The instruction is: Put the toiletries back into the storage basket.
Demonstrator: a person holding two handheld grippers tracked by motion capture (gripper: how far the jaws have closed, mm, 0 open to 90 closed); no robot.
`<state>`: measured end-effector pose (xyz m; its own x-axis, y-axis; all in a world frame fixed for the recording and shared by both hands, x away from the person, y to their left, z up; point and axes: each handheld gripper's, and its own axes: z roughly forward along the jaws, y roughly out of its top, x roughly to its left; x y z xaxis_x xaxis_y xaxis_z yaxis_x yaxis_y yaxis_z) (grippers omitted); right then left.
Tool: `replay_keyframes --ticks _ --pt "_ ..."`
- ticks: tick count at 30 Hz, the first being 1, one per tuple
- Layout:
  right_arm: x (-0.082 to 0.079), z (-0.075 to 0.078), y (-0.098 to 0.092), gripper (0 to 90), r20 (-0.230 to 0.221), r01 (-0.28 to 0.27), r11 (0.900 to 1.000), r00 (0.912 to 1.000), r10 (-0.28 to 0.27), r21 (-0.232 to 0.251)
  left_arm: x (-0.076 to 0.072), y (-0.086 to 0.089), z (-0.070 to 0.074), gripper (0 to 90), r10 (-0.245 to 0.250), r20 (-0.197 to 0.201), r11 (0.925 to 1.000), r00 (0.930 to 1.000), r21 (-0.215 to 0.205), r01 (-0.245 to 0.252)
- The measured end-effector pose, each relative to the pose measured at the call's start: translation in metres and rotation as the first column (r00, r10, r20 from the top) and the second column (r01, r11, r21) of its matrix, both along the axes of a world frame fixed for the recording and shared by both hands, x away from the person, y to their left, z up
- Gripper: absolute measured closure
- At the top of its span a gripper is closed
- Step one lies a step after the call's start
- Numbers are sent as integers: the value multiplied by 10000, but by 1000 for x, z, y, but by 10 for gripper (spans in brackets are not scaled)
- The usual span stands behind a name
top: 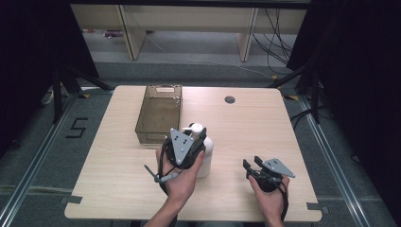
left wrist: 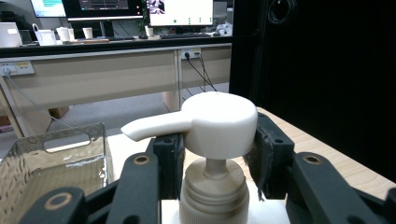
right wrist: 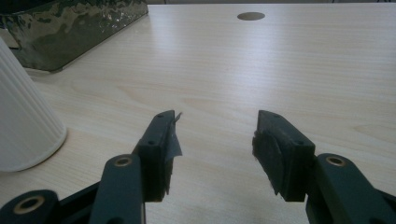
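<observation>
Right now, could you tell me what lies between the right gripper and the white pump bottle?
Only bare tabletop lies between the right gripper and the pump bottle, as the high view shows.

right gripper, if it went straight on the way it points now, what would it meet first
Likely nothing: ahead of the open right gripper lies bare light wooden table. The white ribbed pump bottle and clear smoky plastic basket sit off to its left.

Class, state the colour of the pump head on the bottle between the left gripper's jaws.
White or off-white; the pump head shows best in the left gripper view.
</observation>
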<state>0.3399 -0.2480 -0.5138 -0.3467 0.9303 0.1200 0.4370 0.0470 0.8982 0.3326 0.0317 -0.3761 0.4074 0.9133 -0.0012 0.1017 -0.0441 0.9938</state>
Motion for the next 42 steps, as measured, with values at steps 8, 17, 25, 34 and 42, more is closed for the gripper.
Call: replay_keyframes --ticks 8,17,25,34,42 --pt "1 -1 0 491 85 111 9997 9999 -109 -201 3 14 11 593 26 166 10000 9999 37 -27" --pt "1 -1 0 491 97 126 9997 9999 -124 -204 8 32 25 593 260 464 9997 9986 21 -261" --pt "2 -1 0 491 107 141 9997 9998 -139 -201 12 45 30 594 520 493 9986 9974 14 -521" --pt "2 -1 0 491 101 32 9999 9999 -31 -165 13 58 37 594 737 596 9973 9955 -10 -737" --pt "1 -1 1 491 234 62 10000 9997 -63 14 16 71 44 594 919 691 9957 9934 46 -924"
